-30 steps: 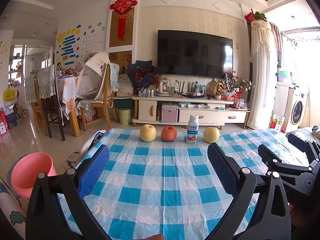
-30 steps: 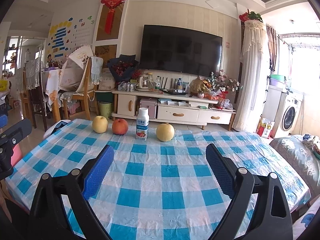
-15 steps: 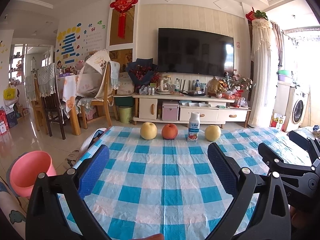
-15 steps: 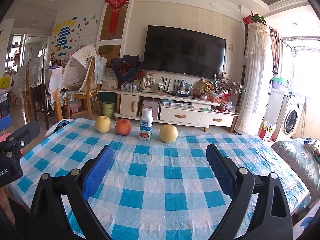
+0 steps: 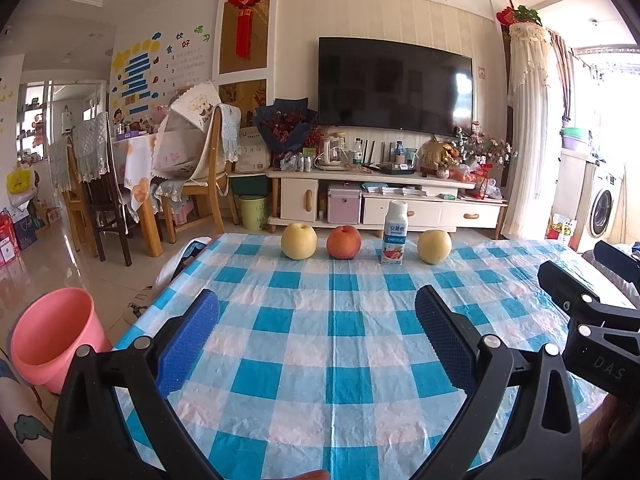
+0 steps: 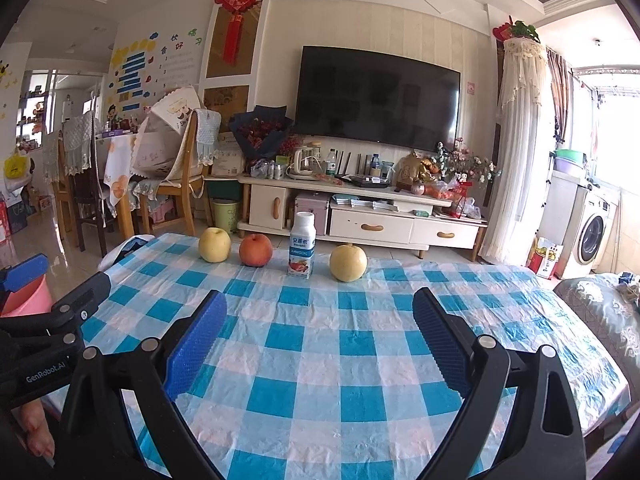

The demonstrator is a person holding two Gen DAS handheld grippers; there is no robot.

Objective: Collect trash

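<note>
We hold both tools over the near end of the table [image 5: 344,360], its blue-and-white checked cloth spread flat. The left tool [image 5: 316,316] stands with its blue pads wide apart and nothing between them; the right tool [image 6: 320,316] is the same, parted and empty. The one piece of likely trash, a white yogurt-drink bottle [image 6: 302,245], stands upright at the far edge of the table. Seen from the bottle, a red apple [image 6: 256,250] sits just to its left, a yellow apple [image 6: 215,245] beyond that, and a pear [image 6: 348,263] just to its right. A pink bin [image 5: 52,340] waits on the floor, well to the left of the bottle and off the table's corner. Over the past second the bottle and fruit have slid slightly lower in both views, a small tilt or drift of our tools; nothing on the table has moved. We judge the bottle remains to be reached and the bin is its likely destination.
</note>
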